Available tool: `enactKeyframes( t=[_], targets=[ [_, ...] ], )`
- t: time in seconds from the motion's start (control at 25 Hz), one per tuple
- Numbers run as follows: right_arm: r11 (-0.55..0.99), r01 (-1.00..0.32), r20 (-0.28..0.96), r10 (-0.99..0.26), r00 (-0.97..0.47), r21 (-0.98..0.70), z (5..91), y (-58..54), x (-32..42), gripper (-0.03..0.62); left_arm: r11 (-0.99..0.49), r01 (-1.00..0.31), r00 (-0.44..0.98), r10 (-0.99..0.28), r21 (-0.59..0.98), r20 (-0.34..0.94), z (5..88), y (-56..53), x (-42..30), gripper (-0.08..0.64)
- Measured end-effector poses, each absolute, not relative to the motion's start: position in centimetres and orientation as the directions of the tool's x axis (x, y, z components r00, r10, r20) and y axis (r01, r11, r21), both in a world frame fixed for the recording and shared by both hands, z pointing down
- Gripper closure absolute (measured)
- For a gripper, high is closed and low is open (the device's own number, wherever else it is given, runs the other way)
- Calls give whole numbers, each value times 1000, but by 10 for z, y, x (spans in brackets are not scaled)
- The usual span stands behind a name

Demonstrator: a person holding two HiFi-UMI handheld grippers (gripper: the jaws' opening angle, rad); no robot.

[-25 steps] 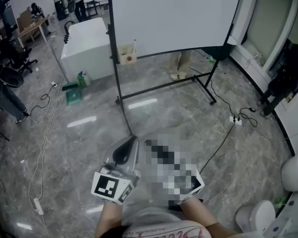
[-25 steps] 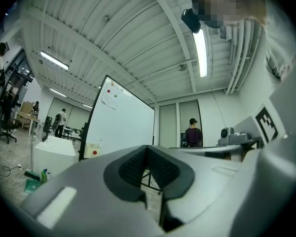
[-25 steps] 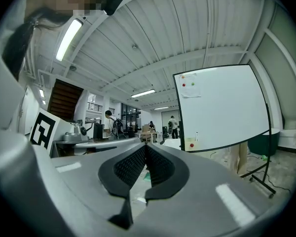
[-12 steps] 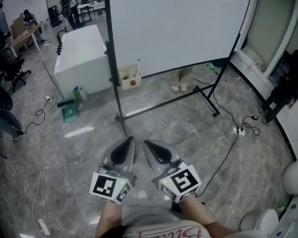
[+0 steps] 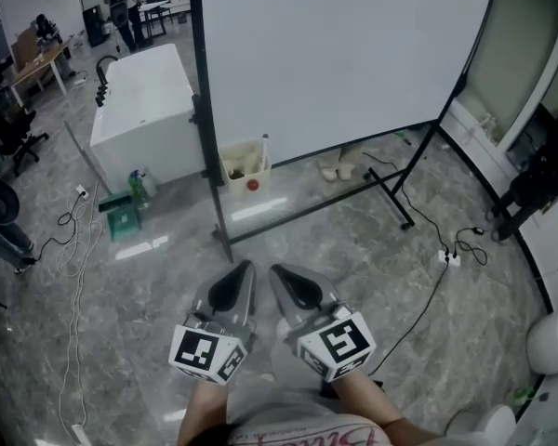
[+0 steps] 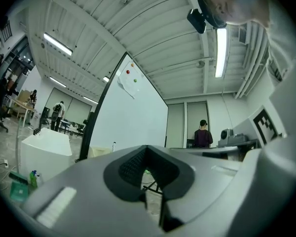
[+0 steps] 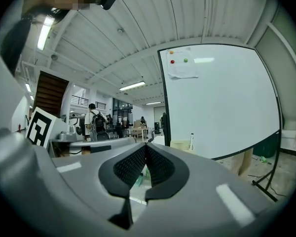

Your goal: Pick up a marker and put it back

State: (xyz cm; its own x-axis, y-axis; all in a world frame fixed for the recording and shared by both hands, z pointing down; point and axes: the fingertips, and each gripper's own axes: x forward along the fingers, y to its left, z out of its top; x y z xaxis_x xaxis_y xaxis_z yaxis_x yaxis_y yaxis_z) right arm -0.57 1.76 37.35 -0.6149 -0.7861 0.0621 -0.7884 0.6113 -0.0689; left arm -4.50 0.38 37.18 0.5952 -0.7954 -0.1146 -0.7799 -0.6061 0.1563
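This is the approach, with nothing picked up yet. The left tongs [image 5: 244, 268] and right tongs [image 5: 278, 271] sit low at the centre of the head view, both closed tip to tip and empty. The marker [image 5: 264, 148] stands upright in a small beige box [image 5: 242, 170] fixed to the whiteboard [image 5: 344, 54] stand, above them and well apart. A red round thing [image 5: 252, 185] shows on the box's front. The next move likely calls for closing in, spreading one pair of tongs and lining it up across the marker's shaft.

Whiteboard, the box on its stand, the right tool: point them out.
Whiteboard [image 5: 353, 54], head view, bare white face.
Box [image 5: 242, 170], head view, front wall.
Right tool [image 5: 277, 272], head view, shut tips.
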Motion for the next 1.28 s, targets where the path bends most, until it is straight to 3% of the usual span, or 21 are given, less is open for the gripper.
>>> enactKeyframes(
  t=[0.56, 0.92, 1.28],
  targets=[
    [683, -730, 83, -725, -683, -37, 366, -163, 14, 594, -526, -840, 513, -850, 137, -116, 357, -160, -26, 560],
    [691, -719, 220, -693, -687, -70, 408, -249, 16, 485, -469, -871, 458, -883, 143, -104, 362, -222, -32, 560],
    [674, -714, 256, -669, -698, -187, 432, -293, 2, 483, -464, -873, 457, -886, 149, -81, 368, -253, -47, 560]
  ],
)
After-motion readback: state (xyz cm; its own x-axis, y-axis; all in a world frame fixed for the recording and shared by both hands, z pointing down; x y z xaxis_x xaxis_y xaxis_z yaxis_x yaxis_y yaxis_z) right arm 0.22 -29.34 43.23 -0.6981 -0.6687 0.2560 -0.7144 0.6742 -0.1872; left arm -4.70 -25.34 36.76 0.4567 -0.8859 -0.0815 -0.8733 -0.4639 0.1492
